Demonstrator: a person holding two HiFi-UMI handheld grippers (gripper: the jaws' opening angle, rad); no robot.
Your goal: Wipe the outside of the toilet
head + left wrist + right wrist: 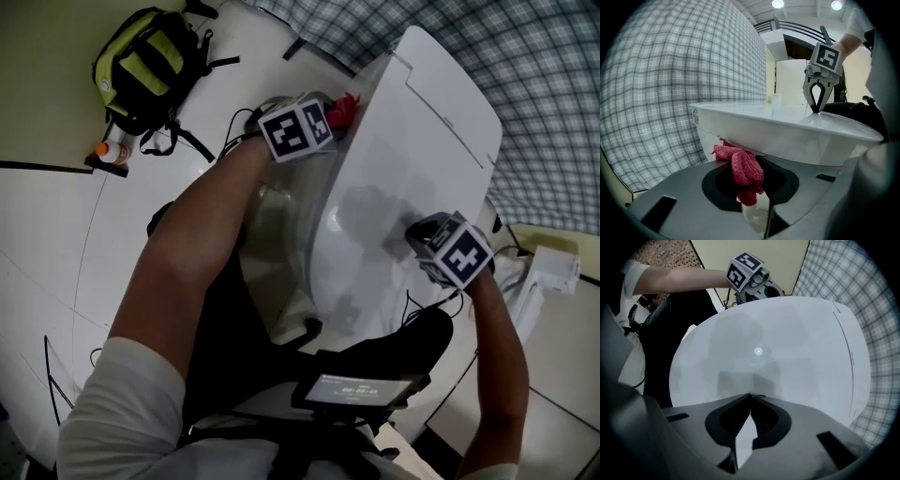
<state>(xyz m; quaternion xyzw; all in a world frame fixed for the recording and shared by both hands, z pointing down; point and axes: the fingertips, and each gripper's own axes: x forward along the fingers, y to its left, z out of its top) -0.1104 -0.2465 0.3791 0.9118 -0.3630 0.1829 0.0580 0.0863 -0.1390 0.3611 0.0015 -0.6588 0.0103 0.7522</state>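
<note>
1. Currently the person stands over a white toilet (281,234), bent forward, with a two-jaw tool in each hand. The lid (412,141) is down.
2. The left gripper (328,122) is at the toilet's left flank, up near the back. Its jaws are clamped on a red cloth (743,168).
3. The cloth is bunched, with a fold hanging from the jaws. Its far end is tucked against the toilet's side, just under the overhanging lid rim.
4. The right gripper (750,398) points straight down at the lid's top face on the opposite side. Its jaws are clenched tight with nothing between them. The tips sit on or just off the glossy surface; I cannot tell which.
5. The two grippers are well apart, with the width of the lid between them. Each one's marker cube shows in the other's camera.
6. A plaid wall (525,66) rises behind the toilet.
7. On the pale floor (56,234), off to the person's left, lies a black and yellow-green backpack (150,61). A small bottle (111,150) with an orange cap is just beside it.
8. A dark device with a lit screen (361,389) sits at the person's waist.
</note>
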